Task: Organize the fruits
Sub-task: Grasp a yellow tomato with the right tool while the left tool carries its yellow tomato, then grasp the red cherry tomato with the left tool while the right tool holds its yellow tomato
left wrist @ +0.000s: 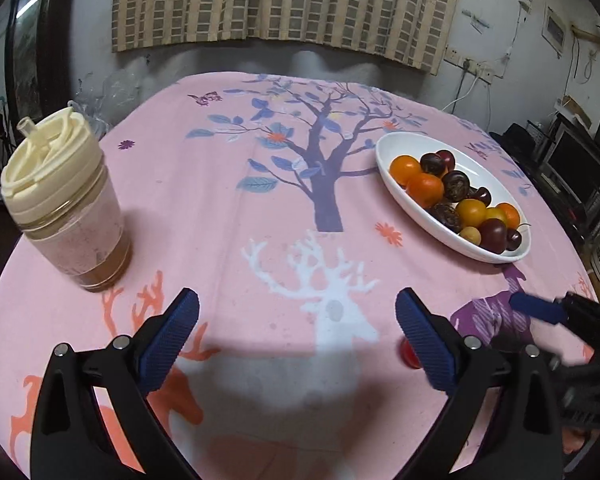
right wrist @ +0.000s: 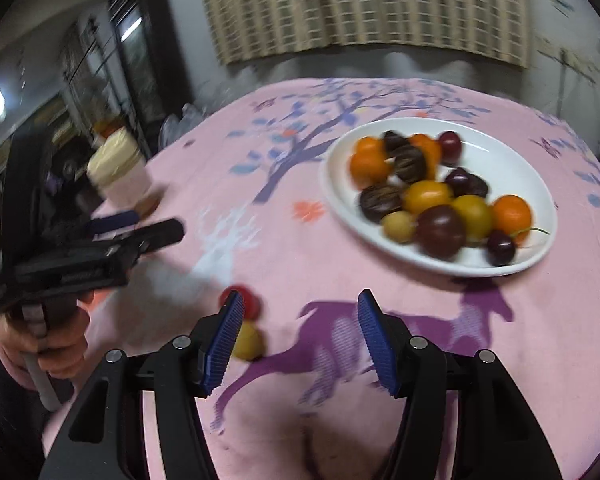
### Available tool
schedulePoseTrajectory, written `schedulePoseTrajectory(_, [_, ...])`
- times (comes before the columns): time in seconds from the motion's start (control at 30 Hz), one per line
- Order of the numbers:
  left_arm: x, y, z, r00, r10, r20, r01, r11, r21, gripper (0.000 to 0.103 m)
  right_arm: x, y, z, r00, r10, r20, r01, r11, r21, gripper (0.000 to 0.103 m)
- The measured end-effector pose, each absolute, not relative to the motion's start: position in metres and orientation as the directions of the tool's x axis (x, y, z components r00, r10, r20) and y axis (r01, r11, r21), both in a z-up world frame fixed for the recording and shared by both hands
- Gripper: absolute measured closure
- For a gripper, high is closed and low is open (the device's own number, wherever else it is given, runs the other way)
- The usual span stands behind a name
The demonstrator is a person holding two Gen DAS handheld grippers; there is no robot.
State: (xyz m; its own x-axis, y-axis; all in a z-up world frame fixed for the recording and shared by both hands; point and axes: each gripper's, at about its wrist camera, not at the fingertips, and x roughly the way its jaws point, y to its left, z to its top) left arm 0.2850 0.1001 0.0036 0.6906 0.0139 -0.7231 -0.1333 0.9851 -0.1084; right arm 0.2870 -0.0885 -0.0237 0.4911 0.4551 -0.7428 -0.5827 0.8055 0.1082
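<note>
Left tool (left wrist: 296, 316): jaws spread wide, nothing between the blue pads, poised over the white deer print at the near edge of the worktop (left wrist: 228, 208). Right tool (right wrist: 300, 336): jaws also apart, empty, over the purple deer print. In the left wrist view the right tool shows only at the far right edge, blurred.

White oval dish (left wrist: 416, 148) sits on the right side of the pink printed cloth, well apart from both tools. It carries the fruit heap (left wrist: 456, 196): orange, yellow, dark purple and dark red pieces, touching one another. One dark cherry (right wrist: 501, 249) lies at the near right end of the heap, stem pointing right.

Two loose fruits lie on the cloth outside the dish. A red fruit (right wrist: 247, 300) is just beyond the left pad of the right tool; a yellow fruit (right wrist: 249, 342) is nearer, beside that same pad and partly hidden by it. Contact between pad and either fruit: cannot tell, the view is blurred. The red fruit shows in the left wrist view too, half hidden behind the right pad of the left tool.

Jar (left wrist: 66, 204) with cream lid stands upright at the left of the worktop, well apart from the dish. Checked curtain (left wrist: 284, 4) hangs on the far wall.
</note>
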Motion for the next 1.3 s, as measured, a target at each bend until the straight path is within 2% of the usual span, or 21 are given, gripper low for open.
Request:
schedulePoseTrajectory(0.07, [0.282,0.097,0.009,0.708,0.031,-0.705,-0.129,0.988,-0.085,0.006,0.279,-0.077,-0.028,0.496,0.426,-0.757,-0.599,0.799,0.057,0.043])
schedulePoseTrajectory(0.23, [0.275,0.097,0.017,0.727,0.046,-0.685,-0.127,0.989,-0.069,0.006,0.268,-0.061,-0.039,0.457,0.404,-0.792,-0.627,0.778,0.035,0.046])
schedulePoseTrajectory(0.33, [0.274,0.097,0.017,0.728,0.039,-0.684,-0.127,0.989,-0.079,0.006,0.269,-0.057,-0.046,0.436,0.399,-0.807,-0.628,0.777,0.045,0.057])
schedulePoseTrajectory(0.4, [0.274,0.097,0.018,0.728,0.041,-0.685,-0.131,0.988,-0.081,0.006,0.272,-0.056,-0.053,0.411,0.388,-0.825,-0.621,0.782,0.058,0.073])
schedulePoseTrajectory(0.47, [0.273,0.098,0.018,0.726,0.041,-0.686,-0.133,0.988,-0.083,0.006,0.272,-0.060,-0.052,0.410,0.401,-0.819,-0.619,0.782,0.072,0.079])
schedulePoseTrajectory(0.63, [0.274,0.090,0.011,0.713,-0.012,-0.701,-0.090,0.990,-0.108,0.006,0.284,-0.096,-0.030,0.428,0.473,-0.770,-0.528,0.822,0.212,0.079])
schedulePoseTrajectory(0.73, [0.274,0.071,0.002,0.699,-0.059,-0.712,-0.008,0.996,-0.090,0.006,0.289,-0.121,-0.021,0.487,0.460,-0.743,-0.459,0.858,0.230,0.078])
schedulePoseTrajectory(0.77, [0.272,0.061,-0.002,0.696,-0.084,-0.713,0.031,0.996,-0.087,0.009,0.290,-0.126,-0.019,0.496,0.456,-0.739,-0.444,0.864,0.236,0.078])
schedulePoseTrajectory(0.8, [0.272,0.055,-0.004,0.691,-0.103,-0.716,0.059,0.995,-0.086,0.021,0.290,-0.132,-0.018,0.501,0.457,-0.735,-0.430,0.869,0.246,0.078])
schedulePoseTrajectory(0.9, [0.271,0.035,-0.014,0.655,-0.173,-0.735,0.161,0.983,-0.088,0.035,0.288,-0.138,-0.015,0.504,0.466,-0.727,-0.417,0.868,0.268,0.078])
schedulePoseTrajectory(1.03, [0.269,0.021,-0.019,0.645,-0.212,-0.734,0.221,0.971,-0.086,0.041,0.282,-0.139,-0.013,0.500,0.474,-0.725,-0.428,0.863,0.269,0.078])
schedulePoseTrajectory(1.17, [0.271,0.016,-0.025,0.624,-0.223,-0.749,0.241,0.967,-0.086,0.057,0.283,-0.131,-0.012,0.501,0.470,-0.727,-0.440,0.861,0.253,0.078])
schedulePoseTrajectory(1.3, [0.275,0.015,-0.030,0.610,-0.222,-0.760,0.247,0.966,-0.083,0.062,0.282,-0.130,-0.011,0.506,0.467,-0.725,-0.444,0.862,0.246,0.078])
